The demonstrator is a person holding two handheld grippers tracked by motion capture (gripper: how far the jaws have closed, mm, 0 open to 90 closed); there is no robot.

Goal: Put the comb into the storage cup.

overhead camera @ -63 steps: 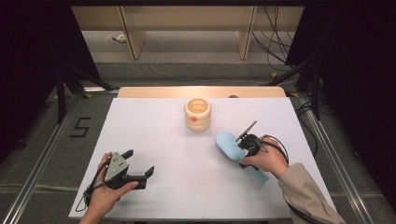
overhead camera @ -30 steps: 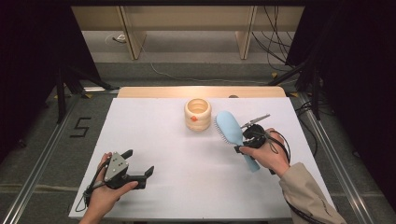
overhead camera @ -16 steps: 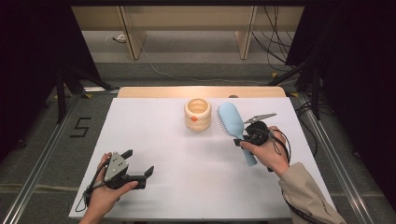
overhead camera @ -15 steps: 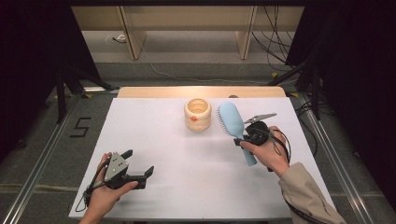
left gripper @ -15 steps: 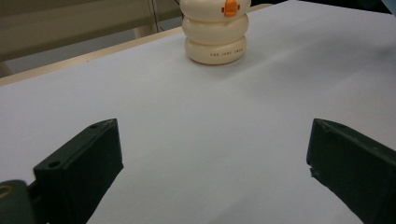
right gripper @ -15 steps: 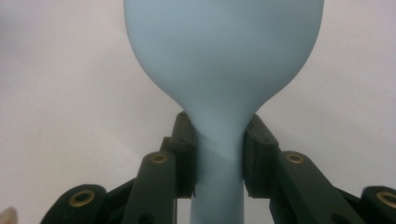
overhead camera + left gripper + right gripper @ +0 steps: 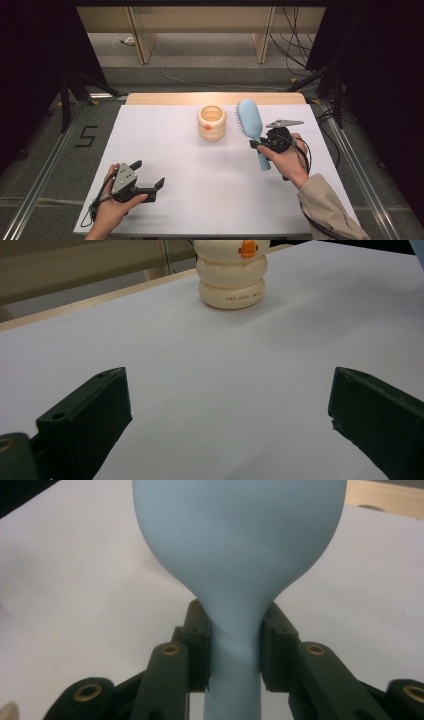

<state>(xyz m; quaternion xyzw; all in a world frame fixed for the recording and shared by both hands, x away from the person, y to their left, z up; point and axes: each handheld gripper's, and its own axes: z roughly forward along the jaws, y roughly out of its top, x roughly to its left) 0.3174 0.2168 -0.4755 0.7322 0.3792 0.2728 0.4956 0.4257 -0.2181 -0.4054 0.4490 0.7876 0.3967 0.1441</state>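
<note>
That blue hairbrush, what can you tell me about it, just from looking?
The hairbrush is pale blue and looks like smooth plastic, with an oval head, a narrow neck and a straight handle. Its bristles show along the head's left edge in the high view, facing the cream duck-faced pot beside it, apart from it. The right claw is shut on its neck, one jaw on either side.
</note>
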